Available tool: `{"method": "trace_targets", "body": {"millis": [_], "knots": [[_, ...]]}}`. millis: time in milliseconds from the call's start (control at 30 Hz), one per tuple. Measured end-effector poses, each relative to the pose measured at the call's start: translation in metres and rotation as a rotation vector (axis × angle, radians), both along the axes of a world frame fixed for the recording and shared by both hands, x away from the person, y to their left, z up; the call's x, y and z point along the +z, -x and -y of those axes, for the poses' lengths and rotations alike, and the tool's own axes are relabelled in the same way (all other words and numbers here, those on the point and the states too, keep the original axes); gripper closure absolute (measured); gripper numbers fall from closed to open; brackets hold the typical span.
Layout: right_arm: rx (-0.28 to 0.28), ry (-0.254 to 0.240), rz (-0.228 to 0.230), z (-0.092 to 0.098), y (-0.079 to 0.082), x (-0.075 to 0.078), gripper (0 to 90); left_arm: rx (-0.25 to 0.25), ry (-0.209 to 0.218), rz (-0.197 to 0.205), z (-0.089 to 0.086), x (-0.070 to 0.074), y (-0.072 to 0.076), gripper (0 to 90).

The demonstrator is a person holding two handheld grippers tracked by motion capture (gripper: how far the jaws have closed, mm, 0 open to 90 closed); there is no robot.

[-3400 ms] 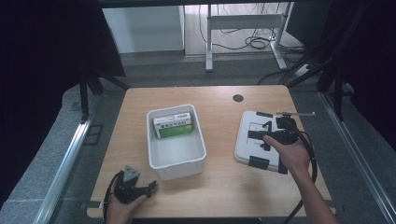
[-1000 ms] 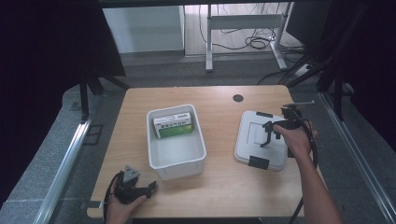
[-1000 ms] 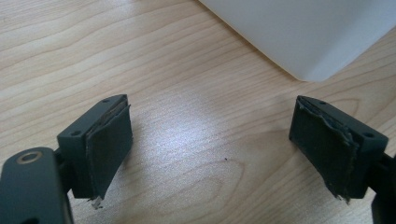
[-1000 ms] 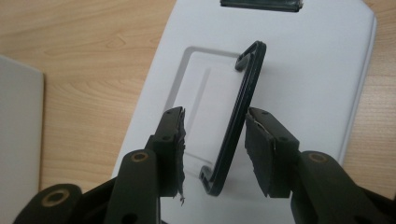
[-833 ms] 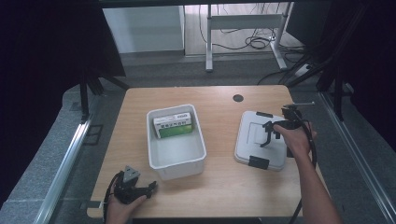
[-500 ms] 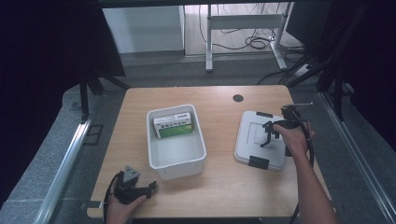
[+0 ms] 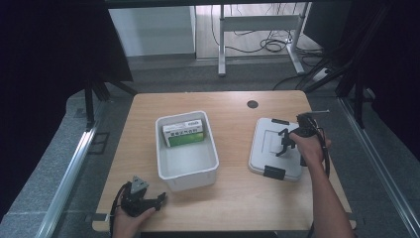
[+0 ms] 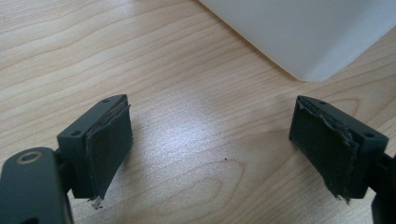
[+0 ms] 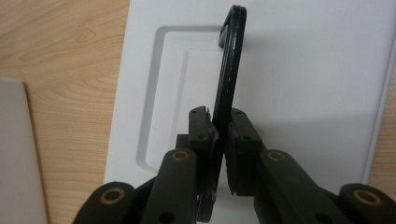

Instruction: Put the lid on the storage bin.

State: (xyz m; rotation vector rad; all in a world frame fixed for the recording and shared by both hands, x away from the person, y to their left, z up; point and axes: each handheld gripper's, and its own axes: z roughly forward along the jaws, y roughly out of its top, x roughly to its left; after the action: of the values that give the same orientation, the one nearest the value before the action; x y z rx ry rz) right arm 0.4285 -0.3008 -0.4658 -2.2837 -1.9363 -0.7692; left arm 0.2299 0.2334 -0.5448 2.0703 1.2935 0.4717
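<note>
A white lid (image 7: pixel 265 151) with black clips lies flat on the right of the wooden table. Its black handle (image 9: pixel 229 65) stands upright on edge. My right gripper (image 9: pixel 222 154) has just been closing and is now shut on this handle, pads pressed on both sides; in the high view the right gripper (image 7: pixel 283 143) sits over the lid's middle. A white bin (image 7: pixel 190 179) at the table's centre holds a green box (image 7: pixel 184 134). My left gripper (image 7: pixel 157 200) rests at the front left, and its jaws (image 8: pixel 210 149) stand open over bare wood, a bin corner (image 8: pixel 317 32) beyond them.
A round black grommet (image 7: pixel 252 104) sits in the table top near the far edge. The bin's wall (image 9: pixel 14 154) lies to the left of the lid. Bare wood runs between bin and lid. Cables and a desk frame stand on the floor behind.
My right gripper moved from the lid's near right part to the handle at its middle, sank a little and closed on it. The left hand kept still.
</note>
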Motion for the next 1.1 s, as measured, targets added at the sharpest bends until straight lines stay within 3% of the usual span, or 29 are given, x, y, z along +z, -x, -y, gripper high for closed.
{"method": "trace_targets", "body": {"millis": [233, 667, 1100], "knots": [[-0.047, -0.05, -0.02, 0.003, 0.001, 0.0, 84.3, 0.0, 0.0, 0.0, 0.0, 0.0, 0.0, 13.2], [-0.056, -0.064, -0.001, 0.003, 0.006, 0.008, 84.4, 0.0, 0.0, 0.0, 0.0, 0.0, 0.0, 13.2], [-0.035, -0.093, 0.076, 0.006, 0.019, 0.045, 84.4, 0.0, 0.0, 0.0, 0.0, 0.0, 0.0, 13.2]]}}
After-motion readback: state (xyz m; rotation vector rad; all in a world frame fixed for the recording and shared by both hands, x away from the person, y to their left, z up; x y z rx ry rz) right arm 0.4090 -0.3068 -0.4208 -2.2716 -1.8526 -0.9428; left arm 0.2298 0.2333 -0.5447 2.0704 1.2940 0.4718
